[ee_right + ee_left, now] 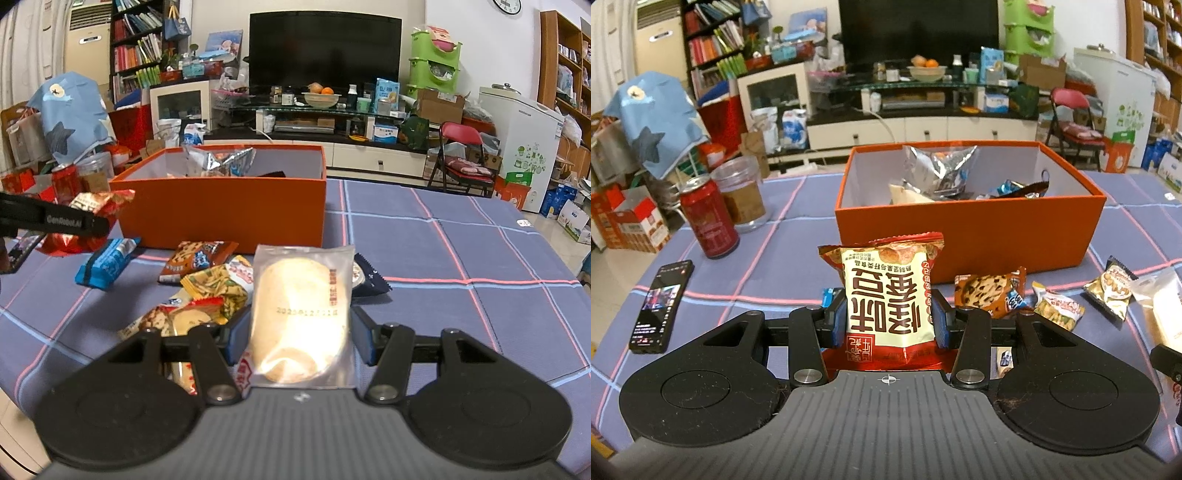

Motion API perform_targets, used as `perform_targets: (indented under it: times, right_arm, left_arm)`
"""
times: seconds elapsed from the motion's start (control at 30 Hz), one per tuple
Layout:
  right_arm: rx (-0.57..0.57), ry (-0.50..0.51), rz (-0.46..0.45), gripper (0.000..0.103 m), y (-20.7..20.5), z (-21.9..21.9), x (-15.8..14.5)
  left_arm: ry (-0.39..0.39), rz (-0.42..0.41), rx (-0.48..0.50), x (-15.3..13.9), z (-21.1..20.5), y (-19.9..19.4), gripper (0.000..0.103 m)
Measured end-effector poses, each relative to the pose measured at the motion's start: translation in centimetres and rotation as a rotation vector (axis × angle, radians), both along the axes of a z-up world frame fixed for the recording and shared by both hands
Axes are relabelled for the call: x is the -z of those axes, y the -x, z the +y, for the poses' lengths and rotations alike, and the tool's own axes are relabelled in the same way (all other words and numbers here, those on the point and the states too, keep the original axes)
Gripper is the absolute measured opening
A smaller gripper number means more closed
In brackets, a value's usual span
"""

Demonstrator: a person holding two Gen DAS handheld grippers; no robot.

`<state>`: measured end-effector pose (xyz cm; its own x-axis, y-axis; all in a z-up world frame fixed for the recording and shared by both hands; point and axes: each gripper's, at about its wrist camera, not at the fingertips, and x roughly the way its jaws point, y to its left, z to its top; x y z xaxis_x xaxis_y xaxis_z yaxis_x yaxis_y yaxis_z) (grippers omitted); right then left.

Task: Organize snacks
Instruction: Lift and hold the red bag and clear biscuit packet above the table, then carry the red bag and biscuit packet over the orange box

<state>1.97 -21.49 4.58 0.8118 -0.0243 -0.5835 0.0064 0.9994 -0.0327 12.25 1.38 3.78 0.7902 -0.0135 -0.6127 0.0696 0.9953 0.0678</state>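
A cluttered living room lies behind the table [783,229] with its checked blue cloth. The left claw [888,319] grips a red-and-cream snack bag [886,295]; the right claw [299,339] pinches a clear rice-cracker packet [301,314]. Both should clear the near wall of the orange box [960,236] before release. Only the left view shows a phone [661,306]; only the right shows a blue wafer packet [107,262].

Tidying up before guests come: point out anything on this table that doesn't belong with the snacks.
A black smartphone with its screen lit lies at the table's left edge, near a red drink can and a clear jar. Nothing looks spilled or torn; loose snack packets sit scattered before the orange box.
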Motion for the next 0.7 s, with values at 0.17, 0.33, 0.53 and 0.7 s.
perform_targets:
  times: [0.17, 0.33, 0.53, 0.7]
  right_arm:
    - [-0.001, -0.002, 0.005, 0.058, 0.03, -0.1, -0.02]
    - [-0.001, -0.002, 0.013, 0.058, -0.14, -0.08, 0.16]
    - [-0.003, -0.001, 0.017, 0.058, -0.18, -0.16, 0.19]
    - [0.0, -0.002, 0.018, 0.058, -0.24, -0.14, 0.32]
  left_arm:
    - [0.002, 0.01, 0.002, 0.23, 0.01, -0.1, 0.038]
    - [0.0, 0.018, 0.006, 0.5, -0.01, -0.17, 0.038]
    - [-0.002, 0.022, 0.01, 0.64, 0.0, -0.38, 0.038]
    - [-0.006, 0.025, 0.01, 0.81, 0.01, -0.46, 0.038]
